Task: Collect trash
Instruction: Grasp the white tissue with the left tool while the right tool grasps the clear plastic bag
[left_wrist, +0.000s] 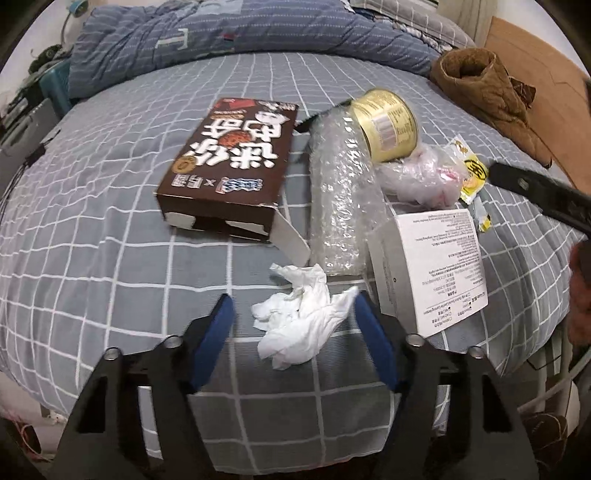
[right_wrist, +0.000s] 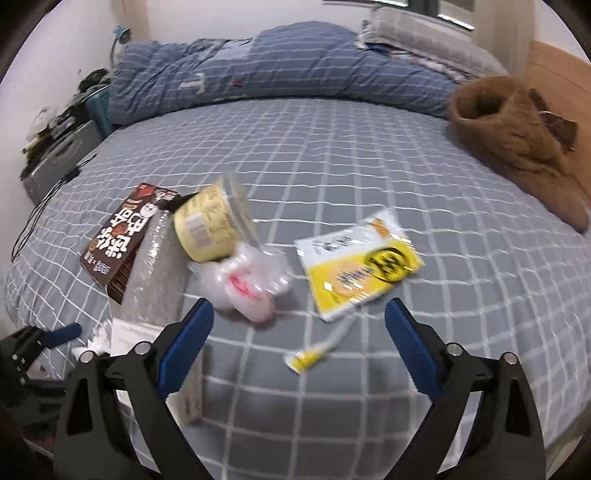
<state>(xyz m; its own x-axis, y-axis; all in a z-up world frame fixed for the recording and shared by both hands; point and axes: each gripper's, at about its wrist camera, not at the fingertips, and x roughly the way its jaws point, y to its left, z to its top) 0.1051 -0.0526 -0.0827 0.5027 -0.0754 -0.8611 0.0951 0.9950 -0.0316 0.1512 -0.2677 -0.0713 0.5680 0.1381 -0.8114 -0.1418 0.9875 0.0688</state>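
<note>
Here, the left tongs (left_wrist: 291, 314) are spread wide, empty, with a crumpled white tissue (left_wrist: 299, 317) lying on the bed (left_wrist: 92, 258) between the blue pads. The right tongs (right_wrist: 299, 321) are likewise wide apart and empty; a yellow wrapper (right_wrist: 360, 264) lies just beyond them, its torn strip (right_wrist: 317, 350) between the pads.

- I see the bed (right_wrist: 332, 155), grey with a white grid, filling most of my view.
- Blue duvet (right_wrist: 280, 70) bunched at 12 o'clock.
- Brown boot (right_wrist: 517, 147) lying at 2 o'clock.
- Pillow (right_wrist: 417, 29) beyond the duvet, around 1 o'clock.
</note>
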